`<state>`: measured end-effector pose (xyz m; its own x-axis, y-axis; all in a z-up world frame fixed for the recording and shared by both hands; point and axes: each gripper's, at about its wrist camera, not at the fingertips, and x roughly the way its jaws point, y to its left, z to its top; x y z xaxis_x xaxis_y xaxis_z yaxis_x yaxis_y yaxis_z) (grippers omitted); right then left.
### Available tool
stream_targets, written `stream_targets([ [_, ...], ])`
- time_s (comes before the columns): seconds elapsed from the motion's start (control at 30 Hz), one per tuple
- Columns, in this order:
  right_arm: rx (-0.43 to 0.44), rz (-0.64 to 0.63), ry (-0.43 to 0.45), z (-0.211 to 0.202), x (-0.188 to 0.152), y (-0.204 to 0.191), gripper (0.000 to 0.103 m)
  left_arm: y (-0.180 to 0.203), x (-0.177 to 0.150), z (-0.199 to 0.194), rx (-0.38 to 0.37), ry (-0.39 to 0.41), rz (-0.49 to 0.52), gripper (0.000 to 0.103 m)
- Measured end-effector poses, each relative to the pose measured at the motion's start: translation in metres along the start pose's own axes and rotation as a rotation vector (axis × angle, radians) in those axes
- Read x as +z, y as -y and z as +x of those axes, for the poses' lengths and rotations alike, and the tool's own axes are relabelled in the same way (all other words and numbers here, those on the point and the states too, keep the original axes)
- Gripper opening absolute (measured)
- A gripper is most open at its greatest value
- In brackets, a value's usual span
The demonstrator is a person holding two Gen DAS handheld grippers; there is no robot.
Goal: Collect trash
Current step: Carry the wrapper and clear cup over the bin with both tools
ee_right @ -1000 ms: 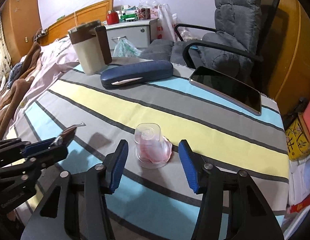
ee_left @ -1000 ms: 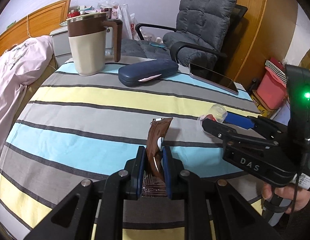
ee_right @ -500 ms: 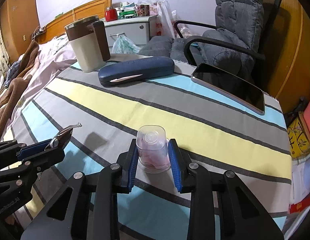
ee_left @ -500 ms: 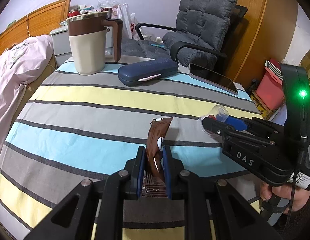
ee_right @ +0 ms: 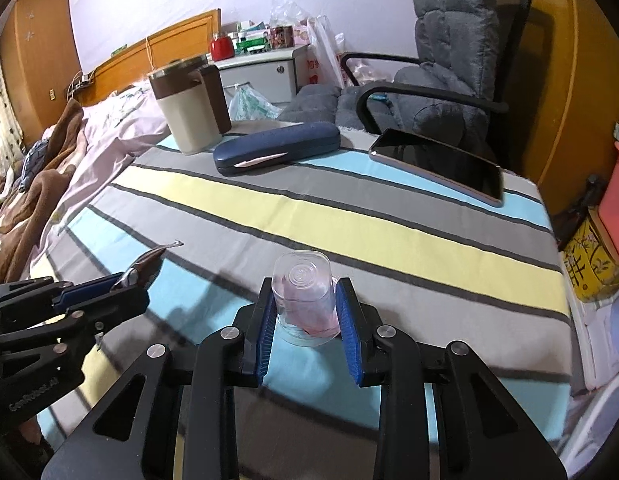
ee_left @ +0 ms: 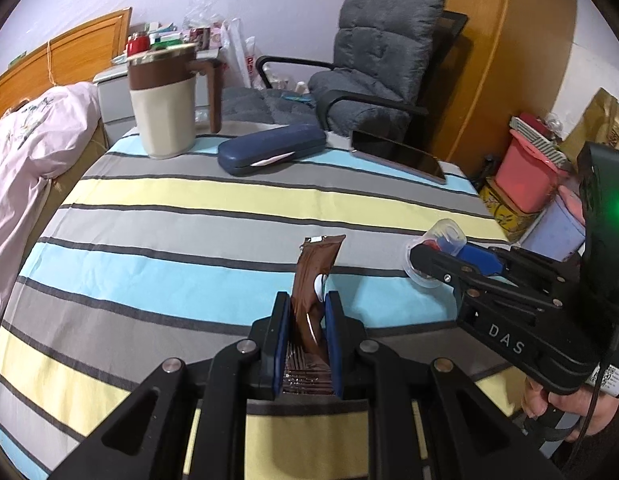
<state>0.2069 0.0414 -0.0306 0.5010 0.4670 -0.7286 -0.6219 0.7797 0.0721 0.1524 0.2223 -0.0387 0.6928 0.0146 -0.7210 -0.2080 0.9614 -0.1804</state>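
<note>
The left hand-held gripper (ee_left: 306,320) is held low over the desk (ee_left: 189,216), clamped on a brown wrapper (ee_left: 315,272). The right hand-held gripper (ee_right: 305,312) pinches a clear plastic cup (ee_right: 303,296) from both sides.

Support surface is a table under a striped cloth (ee_right: 349,216), bands of grey, pale yellow and light blue split by thin dark lines, filling the centre of both views. Along its far edge, upper part of the frame: cream mug with brown lid and handle (ee_right: 189,112) at upper left, long navy hard-shell glasses case (ee_right: 277,146) just right of it with something pale sticking out of the seam, then a dark-screened tablet (ee_right: 441,164) lying flat toward upper right. Lower centre of the right wrist view: upturned clear plastic cup with pink crumpled stuff inside (ee_right: 305,300), its rim low over a blue band, contact with the cloth not discernible.
</note>
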Motion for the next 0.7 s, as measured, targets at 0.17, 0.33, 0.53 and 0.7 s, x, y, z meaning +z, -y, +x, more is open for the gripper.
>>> stream_targets([
  [0.17,-0.022,0.024,0.024,-0.021,-0.010,0.006,0.032,0.016,-0.005,-0.013,-0.019,0.015,0.017,0.018],
  [0.33,-0.046,0.066,0.054,-0.045,-0.022,0.018,0.032,0.040,-0.008,-0.028,-0.052,0.035,0.051,0.018],
  [0.53,-0.086,0.116,0.089,-0.073,-0.037,0.037,0.032,0.075,-0.014,-0.040,-0.095,0.049,0.103,0.018],
  [0.7,-0.113,0.154,0.122,-0.094,-0.048,0.049,0.032,0.107,-0.019,-0.048,-0.131,0.058,0.154,0.018],
])
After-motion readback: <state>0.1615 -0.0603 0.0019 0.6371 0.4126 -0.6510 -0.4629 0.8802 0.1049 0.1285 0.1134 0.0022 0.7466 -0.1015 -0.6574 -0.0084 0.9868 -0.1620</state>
